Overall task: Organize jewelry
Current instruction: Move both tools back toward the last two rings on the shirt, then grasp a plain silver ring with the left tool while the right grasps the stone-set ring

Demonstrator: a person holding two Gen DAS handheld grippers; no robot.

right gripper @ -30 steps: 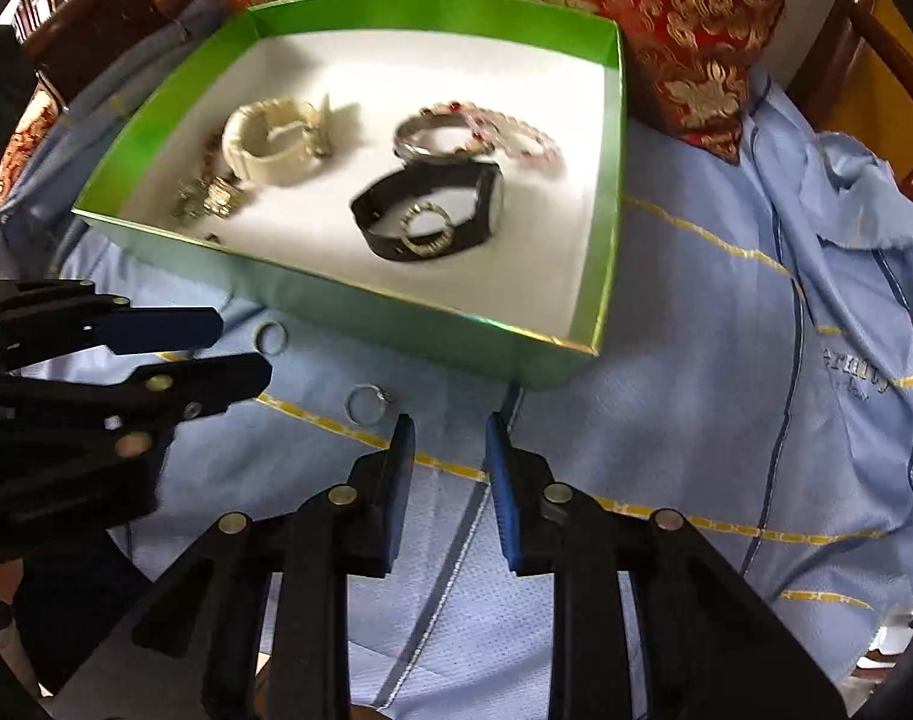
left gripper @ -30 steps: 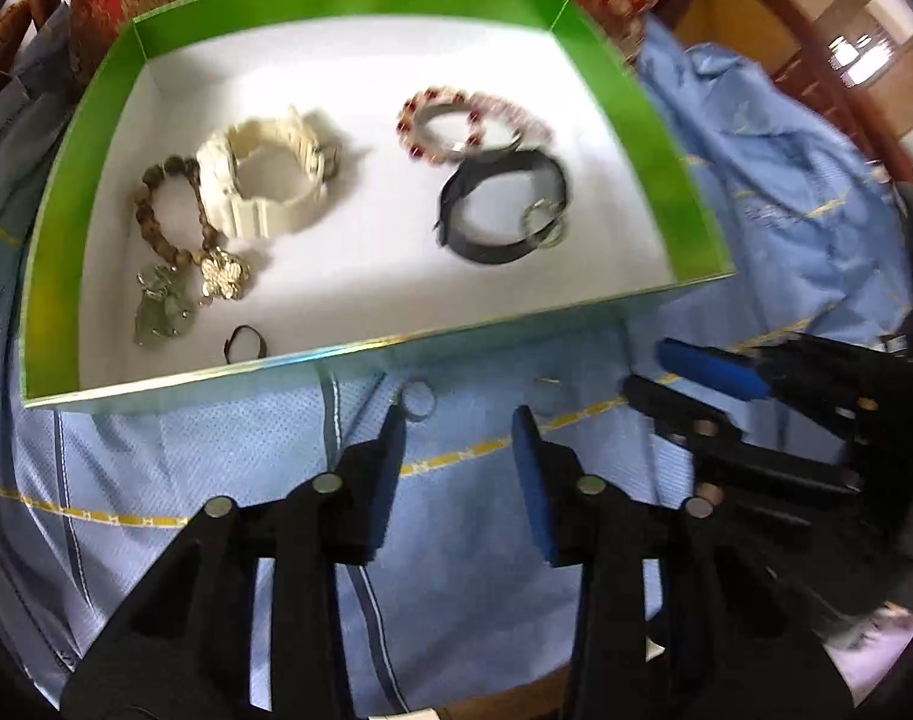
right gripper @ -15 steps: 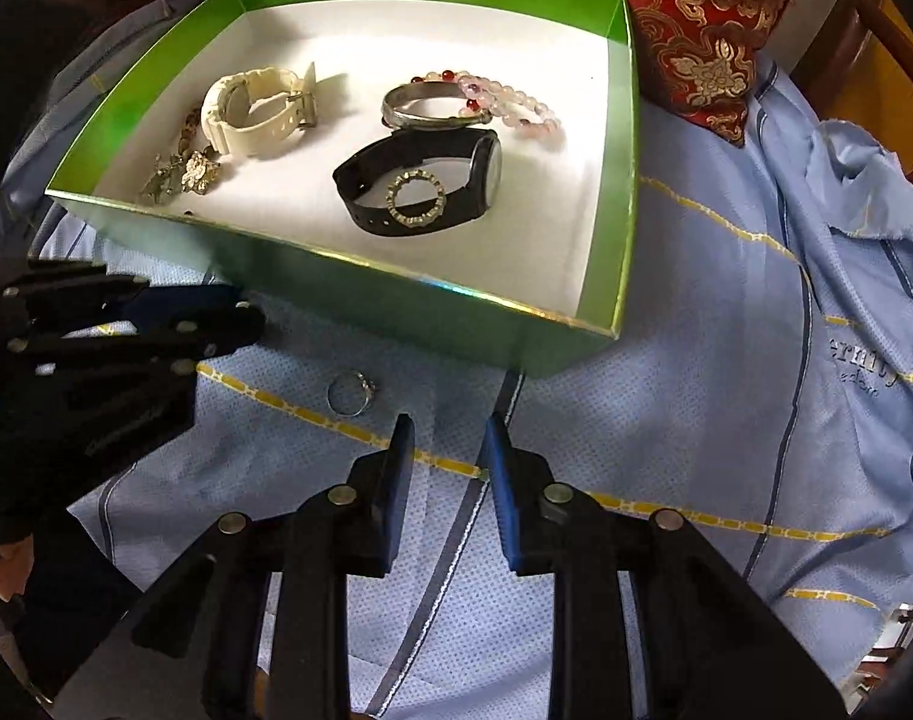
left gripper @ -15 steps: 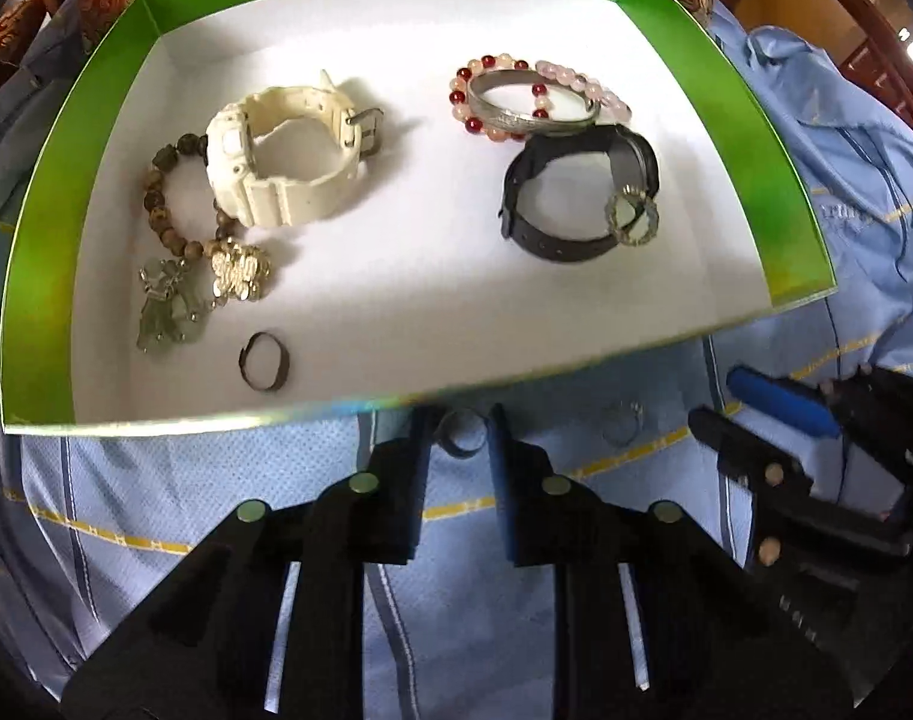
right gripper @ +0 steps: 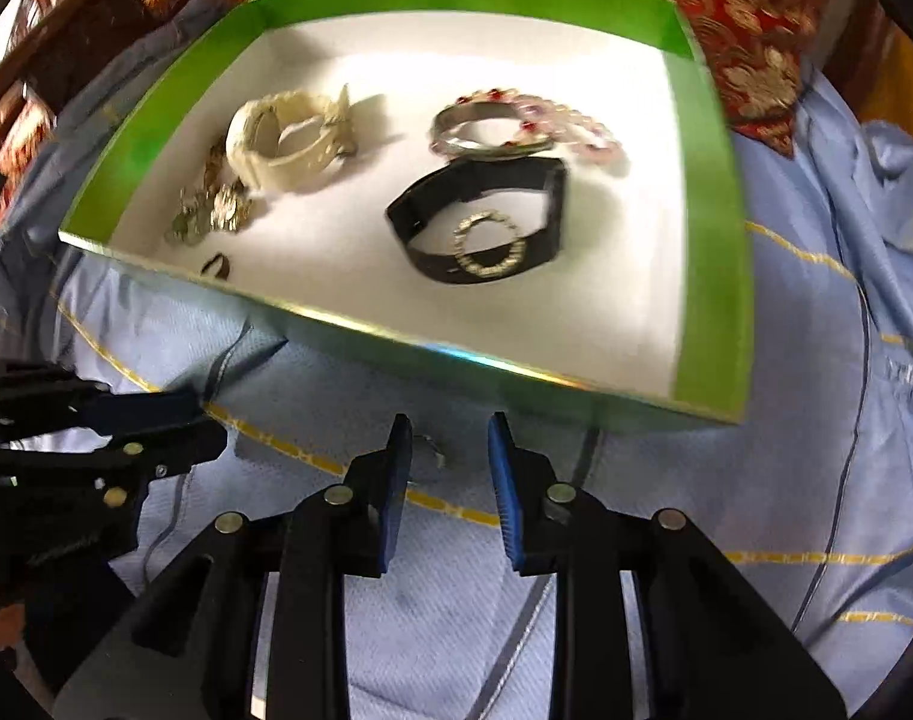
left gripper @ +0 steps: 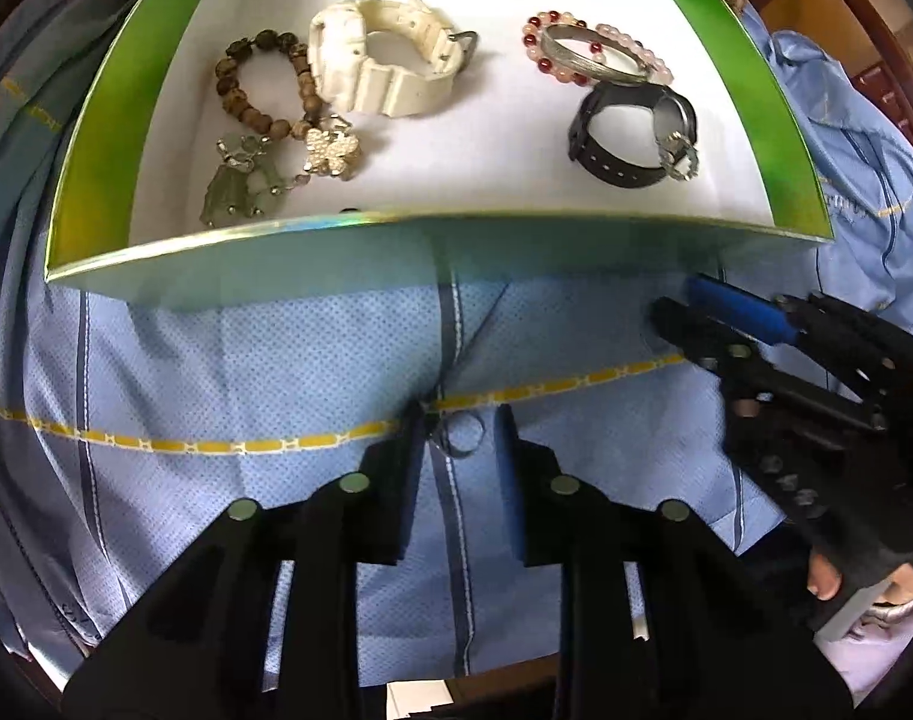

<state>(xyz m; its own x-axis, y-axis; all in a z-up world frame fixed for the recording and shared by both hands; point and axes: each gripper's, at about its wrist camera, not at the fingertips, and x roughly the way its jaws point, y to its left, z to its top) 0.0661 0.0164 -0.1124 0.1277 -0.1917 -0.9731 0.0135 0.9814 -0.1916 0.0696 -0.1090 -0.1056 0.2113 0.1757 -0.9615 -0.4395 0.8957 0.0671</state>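
- Since a second ago I have brought both tongs lower and closer: the thin silver ring point(left gripper: 460, 437) that lay ahead of my left tongs point(left gripper: 460, 429) now sits between their tips, and the second small silver ring point(right gripper: 431, 449) that lay off to the left now sits between the tips of my right tongs point(right gripper: 446, 450).
- Both tongs are spread; neither pinches anything yet, and both rings lie on the pale blue dotted fabric with yellow stripes point(left gripper: 276, 372), just outside the near wall of the green cardboard box with a white floor point(left gripper: 96, 138).
- Risk: the rings are thin, hard, smooth hoops lying flat on soft cloth, so closing may catch a fold of fabric, or squeeze the hoop out sideways.
- Risk: the fabric is creased and slack, so a dropped ring could slide into a fold.
- Risk: my two tongs work near each other and could collide.
- Risk: the box wall is thin, light card; clipping it on the way over could shove the box.
- Already inside: a chunky cream plastic watch point(left gripper: 378, 60), a brown bead bracelet with charms point(left gripper: 258, 102), a red-and-pink bead bracelet under a silver bangle point(left gripper: 594, 54), a matte black strap watch point(left gripper: 630, 132) and a small dark ring point(right gripper: 216, 266).
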